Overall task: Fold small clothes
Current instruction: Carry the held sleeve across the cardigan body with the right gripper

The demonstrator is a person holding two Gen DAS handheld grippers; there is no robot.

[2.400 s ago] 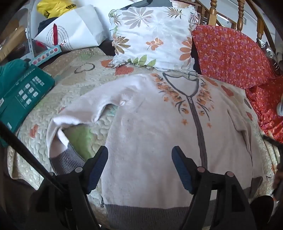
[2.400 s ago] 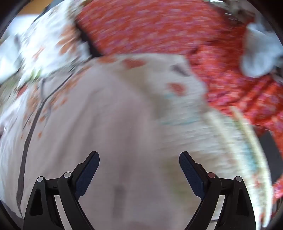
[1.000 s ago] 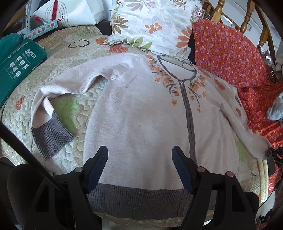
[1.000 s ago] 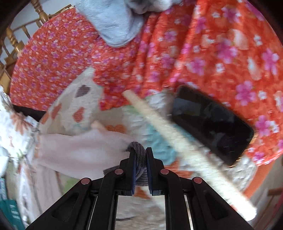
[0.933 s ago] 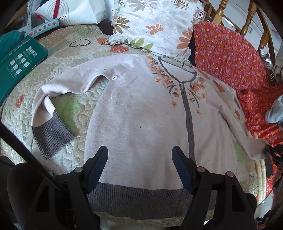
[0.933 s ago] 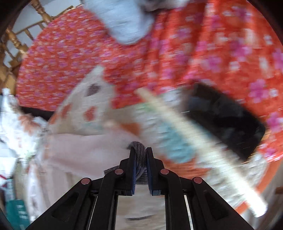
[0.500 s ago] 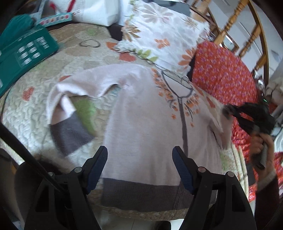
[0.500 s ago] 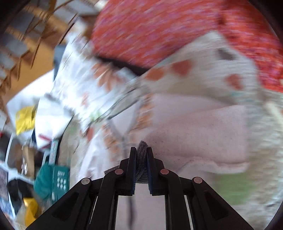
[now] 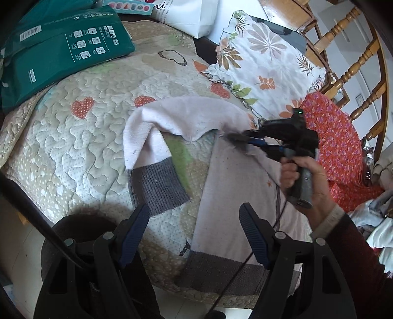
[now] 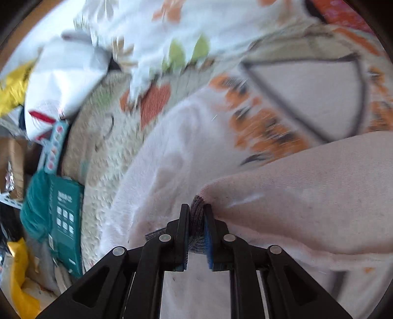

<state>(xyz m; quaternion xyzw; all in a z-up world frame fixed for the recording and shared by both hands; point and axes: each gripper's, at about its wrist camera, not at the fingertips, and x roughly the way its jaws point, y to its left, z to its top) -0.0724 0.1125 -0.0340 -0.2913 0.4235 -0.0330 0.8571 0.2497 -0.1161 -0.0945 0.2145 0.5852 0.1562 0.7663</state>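
Sweater [image 9: 235, 186] mid-fold: my right claw [image 10: 196, 220] clenched on one grey cuff [image 10: 196, 211], mid-frame; left claw [image 9: 194, 233] released; other sleeve [image 9: 152, 147] unfolded.

— What lies about the bed?

— A quilted cover [image 9: 73, 147] with stitched hearts spreads over it. At ten o'clock rests a green pack [image 9: 61, 49] printed with white icons; at twelve, a white paper bag [image 9: 194, 14].

— And toward one o'clock?

— A leaf-patterned pillow [image 9: 265, 63], touching the cover's far edge. Beyond it, wooden spindles [image 9: 353, 68]. At three o'clock, an orange flowered cloth [image 9: 339, 142], with pale laundry [image 9: 378, 220] heaped just beside it.
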